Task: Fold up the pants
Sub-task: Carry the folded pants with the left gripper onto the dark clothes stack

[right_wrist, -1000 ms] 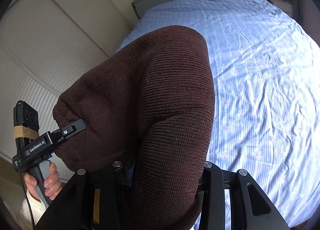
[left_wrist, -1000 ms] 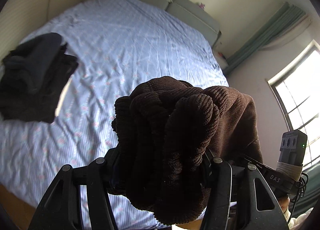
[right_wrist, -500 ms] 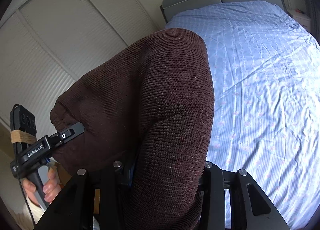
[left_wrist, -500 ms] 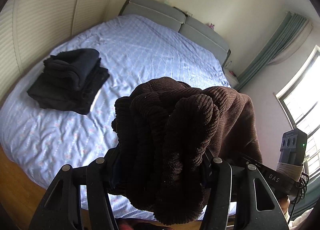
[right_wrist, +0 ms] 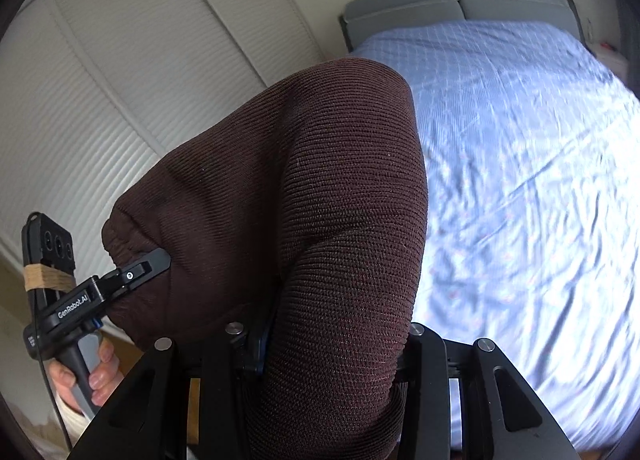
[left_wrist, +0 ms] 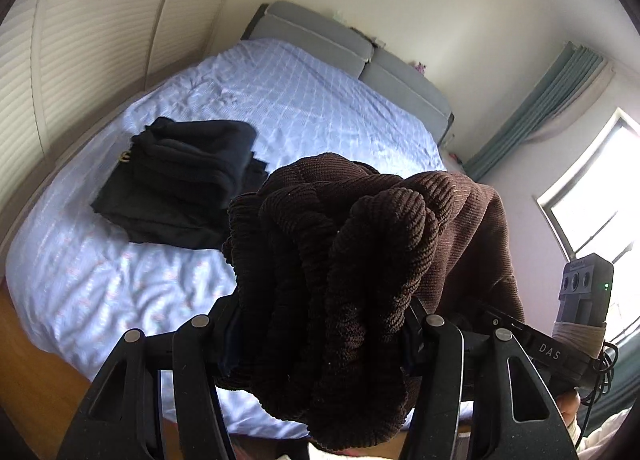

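Brown ribbed pants [left_wrist: 340,280], folded into a thick bundle, hang in the air between both grippers. My left gripper [left_wrist: 324,324] is shut on the bunched, layered end. The right gripper [right_wrist: 332,336] is shut on the smooth folded end of the same pants [right_wrist: 304,200]. The fabric hides the fingertips of both. In the right wrist view the left gripper [right_wrist: 132,272] shows at the left, clamped on the elastic edge, with a hand [right_wrist: 92,376] on its handle. The right gripper's body [left_wrist: 544,348] shows at the right of the left wrist view.
A bed with a light blue checked sheet [left_wrist: 280,108] lies below and ahead, with a grey headboard [left_wrist: 348,48]. A folded stack of dark clothes [left_wrist: 180,188] sits on the bed's left part. White louvred wardrobe doors [right_wrist: 120,100] stand at left; window [left_wrist: 600,188] and green curtain [left_wrist: 540,108] at right.
Both grippers have pulled back from the bed and risen a little with the brown pants; the bed looks smaller and farther, the wooden floor edge shows, and the dark stack has shifted toward centre.
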